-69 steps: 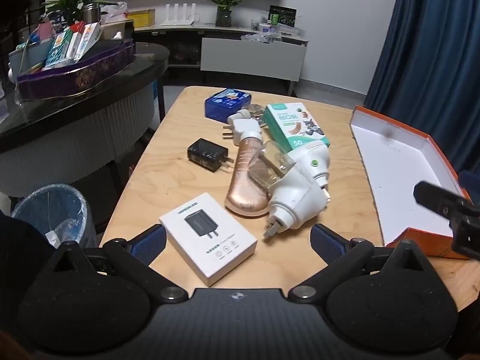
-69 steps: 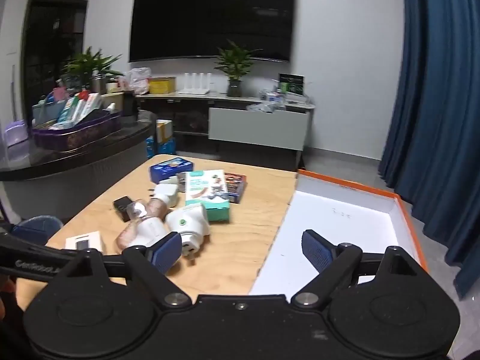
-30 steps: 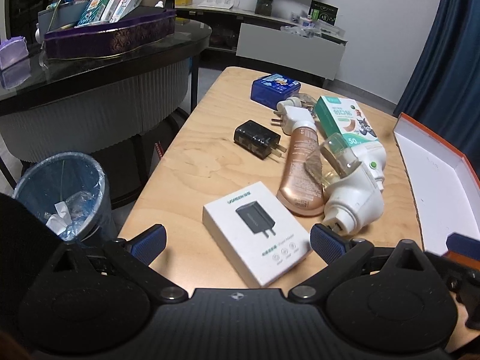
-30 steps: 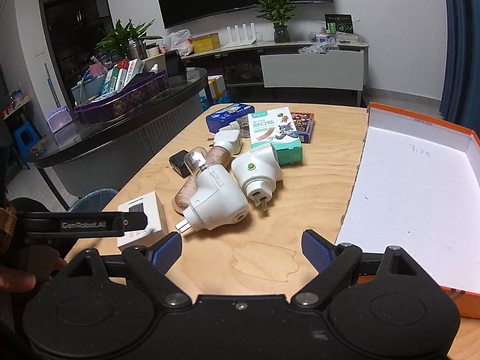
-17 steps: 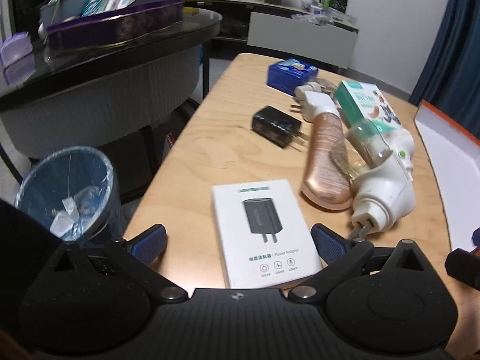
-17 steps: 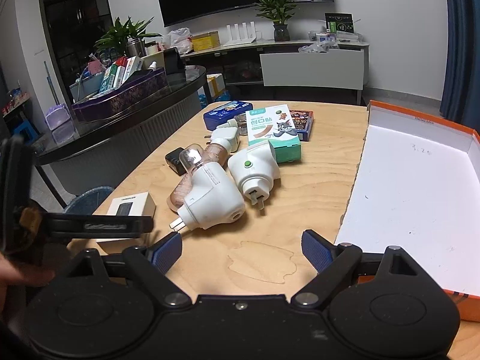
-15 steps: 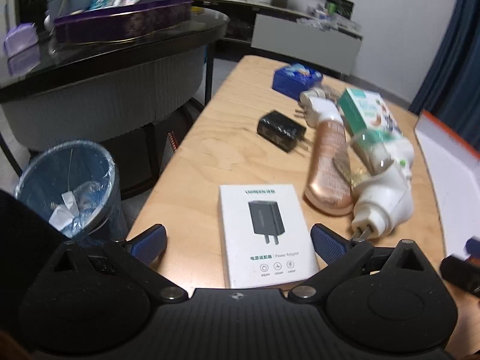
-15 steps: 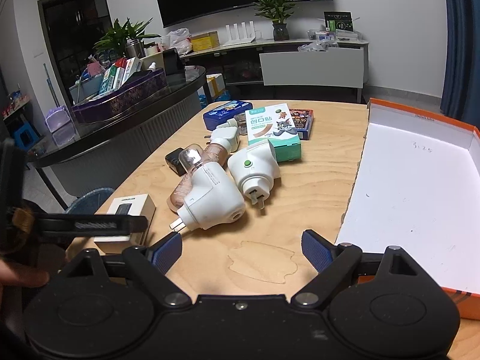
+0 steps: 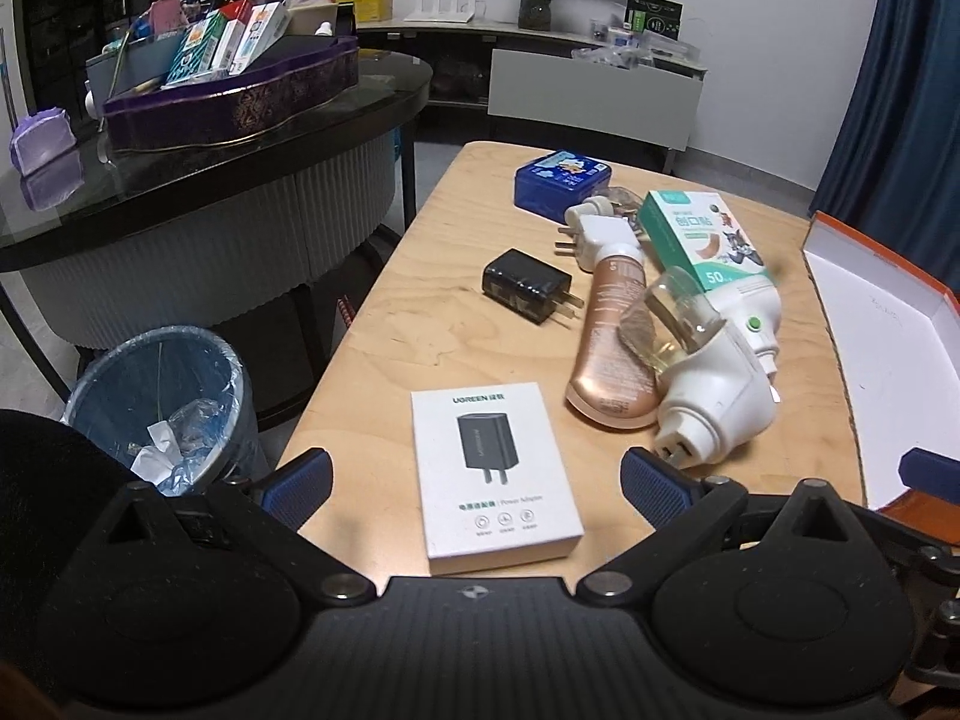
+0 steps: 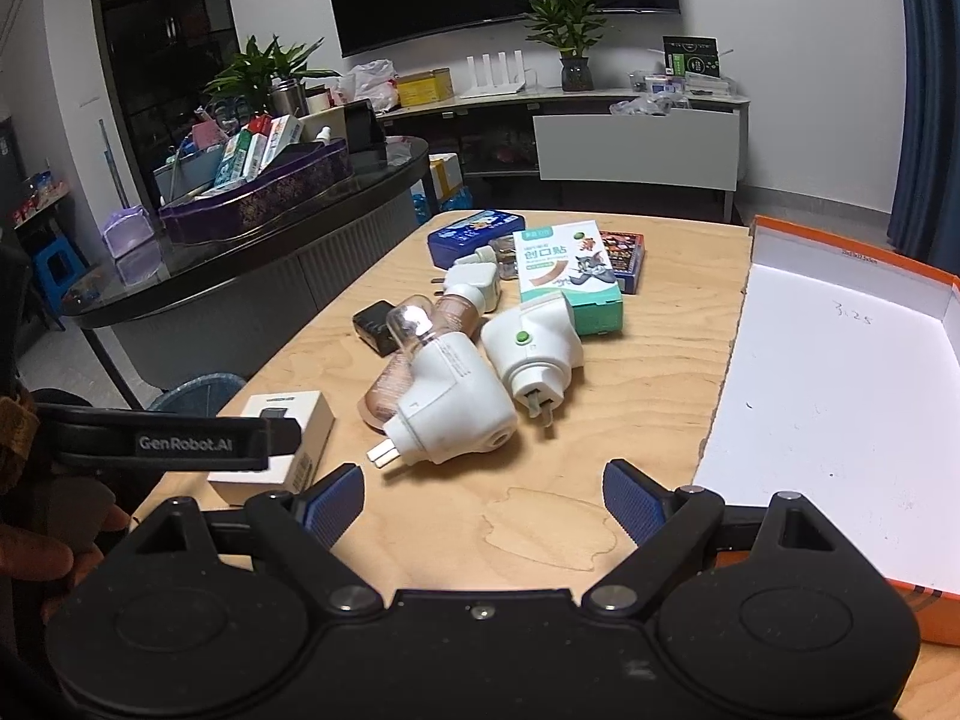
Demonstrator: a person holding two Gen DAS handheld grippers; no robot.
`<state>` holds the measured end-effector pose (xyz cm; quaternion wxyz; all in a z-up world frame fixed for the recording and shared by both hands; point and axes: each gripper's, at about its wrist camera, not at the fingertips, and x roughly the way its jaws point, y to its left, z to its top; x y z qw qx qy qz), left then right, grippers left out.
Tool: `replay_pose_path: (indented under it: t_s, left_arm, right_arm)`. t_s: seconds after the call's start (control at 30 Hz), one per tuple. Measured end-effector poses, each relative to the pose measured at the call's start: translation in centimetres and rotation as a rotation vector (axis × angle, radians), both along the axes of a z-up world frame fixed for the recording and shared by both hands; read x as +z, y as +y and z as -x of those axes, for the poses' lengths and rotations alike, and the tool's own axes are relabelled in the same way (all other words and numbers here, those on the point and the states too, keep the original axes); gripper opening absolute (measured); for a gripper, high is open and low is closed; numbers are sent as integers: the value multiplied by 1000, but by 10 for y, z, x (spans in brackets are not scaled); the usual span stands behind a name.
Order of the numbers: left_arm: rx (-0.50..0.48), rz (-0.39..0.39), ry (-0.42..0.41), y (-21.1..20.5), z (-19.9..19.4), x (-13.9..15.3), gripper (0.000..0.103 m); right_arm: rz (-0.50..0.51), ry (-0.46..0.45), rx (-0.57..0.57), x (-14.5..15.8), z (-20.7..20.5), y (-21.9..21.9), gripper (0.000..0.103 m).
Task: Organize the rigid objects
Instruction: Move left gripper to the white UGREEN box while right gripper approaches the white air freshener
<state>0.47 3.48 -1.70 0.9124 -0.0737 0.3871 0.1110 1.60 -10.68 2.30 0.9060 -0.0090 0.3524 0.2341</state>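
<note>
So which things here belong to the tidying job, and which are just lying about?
Job: white adapter box, black charger, two white plug-in vaporizers, rose-gold tube, bandage box, blue tin, orange box.

Bystanders: waste bin, purple tray, potted plants.

The counter (image 9: 384,354) is pale wood with a wavy grain; on it lie a white adapter box (image 9: 495,474) printed with a black plug, a black charger (image 9: 525,294), a rose-gold tube (image 9: 612,348) and two white plug-in diffusers (image 10: 492,372), one with a green dot. Farther back sit a teal-and-white plaster carton (image 9: 699,240) with a cartoon print and a blue tin (image 9: 561,180). The open box (image 10: 840,372) is white inside with an orange rim, and each gripper is black with ribbed blue pads (image 10: 333,501).
</note>
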Motion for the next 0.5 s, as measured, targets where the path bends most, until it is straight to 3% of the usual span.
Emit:
replay_pose_path:
  t_s: [0.5]
  left_arm:
    - [6,-7,9,-1,1,-1,103]
  right_arm:
    - [0,-6,4,6,6,2,102]
